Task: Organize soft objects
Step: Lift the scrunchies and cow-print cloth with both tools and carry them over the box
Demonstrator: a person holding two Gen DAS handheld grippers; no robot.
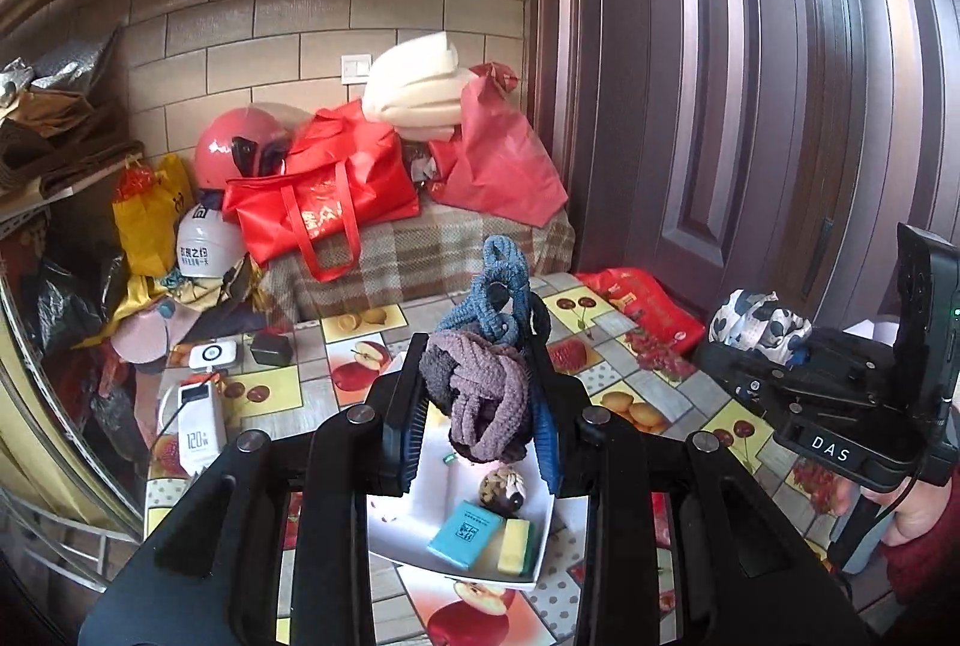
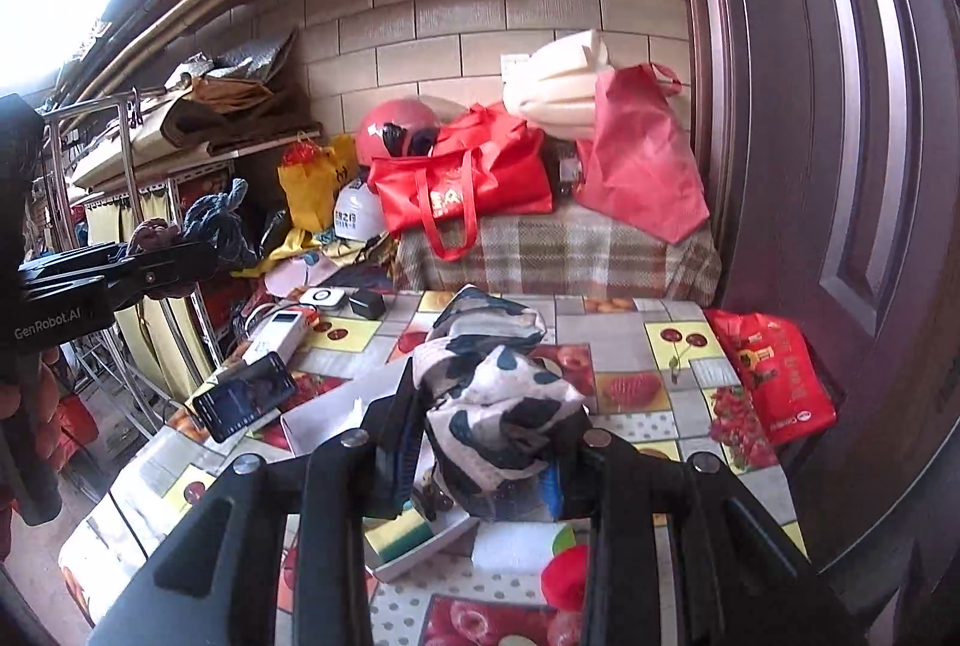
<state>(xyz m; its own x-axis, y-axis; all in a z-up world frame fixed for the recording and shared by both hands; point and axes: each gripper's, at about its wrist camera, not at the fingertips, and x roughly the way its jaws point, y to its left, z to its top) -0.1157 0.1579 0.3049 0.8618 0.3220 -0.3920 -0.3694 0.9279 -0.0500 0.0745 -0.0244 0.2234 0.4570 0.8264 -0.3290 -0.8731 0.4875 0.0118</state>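
Left wrist view: left gripper (image 1: 480, 406) raised over the desk (image 1: 354, 328), fingers (image 1: 408, 424) closed narrow on a knot of scrunchies (image 1: 486, 388), mauve and dark loops in the grip, a blue loop sticking up above. Directly below, a white tray (image 1: 414, 526) near the front edge of the desk, already holding a teal packet (image 1: 465, 533), a yellow sponge (image 1: 515, 546) and a small speckled ball (image 1: 504, 487). Not yet released; knot well clear of the tray floor.

Right wrist view: right gripper (image 2: 486, 442) likewise lifted, fingers (image 2: 399, 460) pinched on a bunched spotted cloth (image 2: 492, 406), white with dark patches, hanging above the same tray (image 2: 420, 544). A red soft thing (image 2: 567, 577) on the desk near the front edge, just beside the tray, untouched; unclear what it is. Phone (image 2: 243, 397), power bank (image 2: 276, 334) and charger at the left edge, apparently no part of the job.

Judged about midway: a few items boxed, two soft pieces in the air and presumably headed for the tray, at least the red one left. Tray room looks tight for both bundles.
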